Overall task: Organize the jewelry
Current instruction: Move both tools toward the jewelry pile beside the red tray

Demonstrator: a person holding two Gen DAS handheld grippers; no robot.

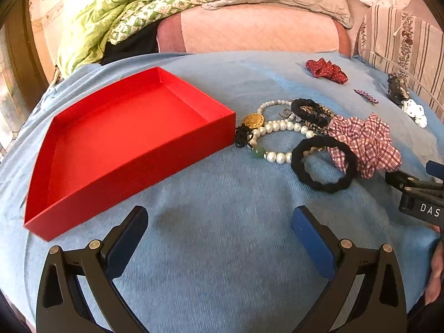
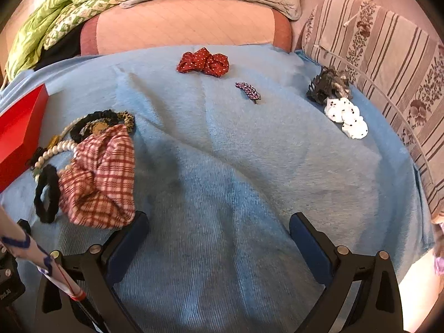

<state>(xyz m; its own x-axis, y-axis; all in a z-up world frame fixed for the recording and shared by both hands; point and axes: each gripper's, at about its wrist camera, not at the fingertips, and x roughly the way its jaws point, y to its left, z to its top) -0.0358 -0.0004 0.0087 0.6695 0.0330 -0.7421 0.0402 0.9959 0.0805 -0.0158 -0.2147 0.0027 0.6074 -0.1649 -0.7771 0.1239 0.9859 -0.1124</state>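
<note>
Both grippers, left gripper (image 1: 220, 230) and right gripper (image 2: 217, 234), I hold wide and empty above the blue blanket (image 1: 222, 249). Risk: the pearl bracelet (image 1: 277, 130), black hair tie (image 1: 323, 163) and checked scrunchie (image 1: 366, 144) overlap beside the empty red box (image 1: 125, 149); one grasp may drag several. Farther, the red scrunchie (image 2: 204, 62) lies well apart.

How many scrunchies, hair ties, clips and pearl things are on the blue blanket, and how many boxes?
Fabric scrunchies: 3 (checked pink, red dotted, white dotted)
Plain black hair ties: 2 ()
Leopard-print hair tie: 1
Hair clips: 2 (purple, grey claw)
Pearl strands: 2 at least, tangled
Red box: 1
Total: 11

The small gold and black bits by the pearls aren't counted.
</note>
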